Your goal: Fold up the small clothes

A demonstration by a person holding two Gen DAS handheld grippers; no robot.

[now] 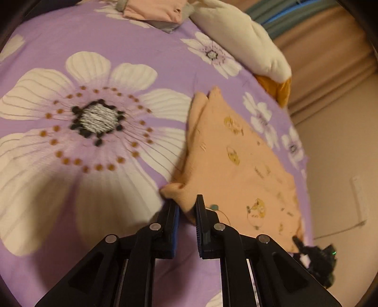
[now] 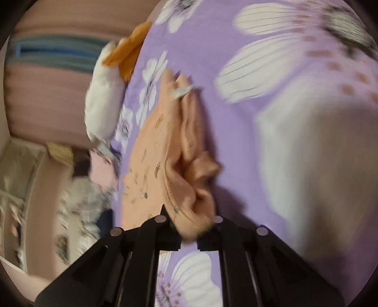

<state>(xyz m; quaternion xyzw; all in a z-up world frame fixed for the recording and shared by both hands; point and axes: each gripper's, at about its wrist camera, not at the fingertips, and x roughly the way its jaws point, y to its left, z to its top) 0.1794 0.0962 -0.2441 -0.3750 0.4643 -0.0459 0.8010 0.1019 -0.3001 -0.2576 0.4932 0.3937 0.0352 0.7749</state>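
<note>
Bedsheet [image 1: 146, 47], purple with big white flowers, fills both views. Peach garment [image 1: 236, 160] with small yellow prints lies right of centre in the left wrist view, near the bed's right edge. White plush toy [image 1: 248, 40] with orange part sits upper right. Folded pink cloth [image 1: 153, 10] at top centre. Left hand-held gripper [image 1: 187, 207], bottom centre, is clamped on the garment's near corner. Right hand-held gripper [image 2: 189, 226], bottom centre of the blurred right wrist view, pinches a bunched edge of the same garment [image 2: 146, 165]; its tips are hidden by fabric.
</note>
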